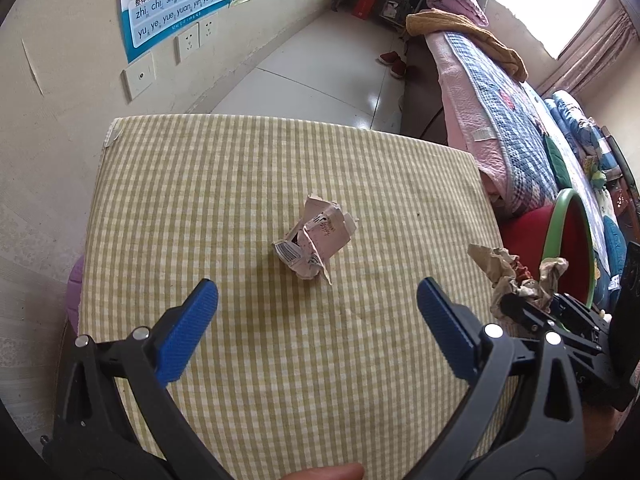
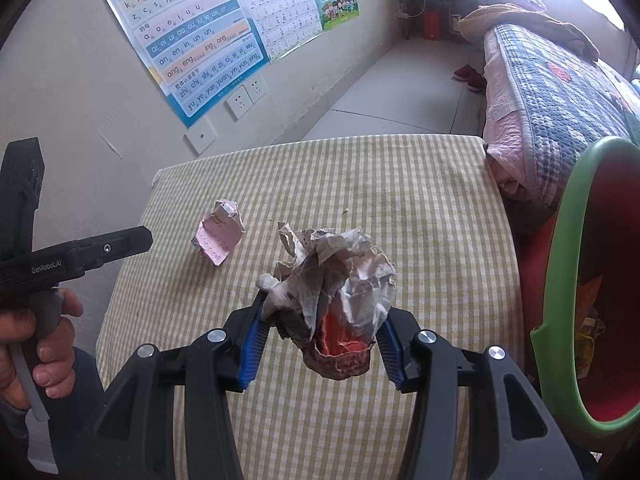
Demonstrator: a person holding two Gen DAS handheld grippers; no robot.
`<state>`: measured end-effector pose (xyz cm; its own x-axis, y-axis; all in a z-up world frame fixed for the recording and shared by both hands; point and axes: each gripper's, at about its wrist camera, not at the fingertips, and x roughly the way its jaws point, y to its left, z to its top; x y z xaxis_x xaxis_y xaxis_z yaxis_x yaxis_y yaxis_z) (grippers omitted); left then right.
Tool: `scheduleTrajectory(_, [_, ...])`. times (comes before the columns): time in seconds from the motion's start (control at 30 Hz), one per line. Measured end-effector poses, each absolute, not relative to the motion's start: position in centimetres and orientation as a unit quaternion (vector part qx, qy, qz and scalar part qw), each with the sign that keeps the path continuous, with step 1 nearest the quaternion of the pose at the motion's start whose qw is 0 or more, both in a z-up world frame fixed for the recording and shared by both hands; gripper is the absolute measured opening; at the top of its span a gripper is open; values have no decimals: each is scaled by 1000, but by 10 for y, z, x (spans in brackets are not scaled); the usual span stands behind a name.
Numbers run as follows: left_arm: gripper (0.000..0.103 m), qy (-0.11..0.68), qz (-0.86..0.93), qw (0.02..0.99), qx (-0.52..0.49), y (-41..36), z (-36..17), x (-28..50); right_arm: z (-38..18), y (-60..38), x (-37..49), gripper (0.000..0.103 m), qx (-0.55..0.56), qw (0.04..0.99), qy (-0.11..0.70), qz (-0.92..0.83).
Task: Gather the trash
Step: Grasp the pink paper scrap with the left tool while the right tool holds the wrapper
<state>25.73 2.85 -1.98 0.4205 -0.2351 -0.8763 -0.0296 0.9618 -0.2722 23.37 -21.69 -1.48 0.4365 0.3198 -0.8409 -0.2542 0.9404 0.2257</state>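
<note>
A crumpled pink paper carton (image 1: pixel 314 240) lies in the middle of the checked table (image 1: pixel 224 168); the right wrist view shows the same carton (image 2: pixel 219 238) left of centre. My left gripper (image 1: pixel 318 312) hovers just short of it, open, with nothing between its blue pads. My right gripper (image 2: pixel 320 336) is shut on a big wad of crumpled brown and white paper (image 2: pixel 336 280) with a red inside, held above the table. That wad (image 1: pixel 508 276) and the right gripper appear at the right edge of the left wrist view. A red bin with a green rim (image 2: pixel 560 280) stands right of the table.
A bed with a blue and pink quilt (image 1: pixel 500 120) runs along the right, past the bin (image 1: pixel 558 216). The wall with posters and sockets (image 1: pixel 188 42) borders the table's left and far side. A hand (image 2: pixel 44 320) holds the left gripper's handle. Red slippers (image 1: pixel 392 62) sit on the floor.
</note>
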Motion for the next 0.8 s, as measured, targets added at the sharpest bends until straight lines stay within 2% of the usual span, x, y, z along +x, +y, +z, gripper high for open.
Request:
scheduleTrajectory(0.3, [97, 565, -60, 817, -96, 19, -58, 294, -37, -218, 251, 47, 44, 836, 518, 175])
scheduleTrajectory(0.4, [93, 572, -58, 815, -74, 11, -68, 304, -41, -222, 256, 47, 46, 836, 519, 173])
scheduleTrajectory(0.6, [77, 586, -58, 807, -46, 1, -87, 318, -46, -225, 258, 47, 57, 834, 521, 170])
scheduleTrajectory(0.73, [48, 595, -56, 801, -47, -1, -94, 321, -50, -225, 257, 48, 58, 832, 525, 170])
scheduleTrajectory(0.8, [45, 593, -59, 802, -54, 0, -93, 320, -51, -225, 257, 48, 58, 831, 527, 169])
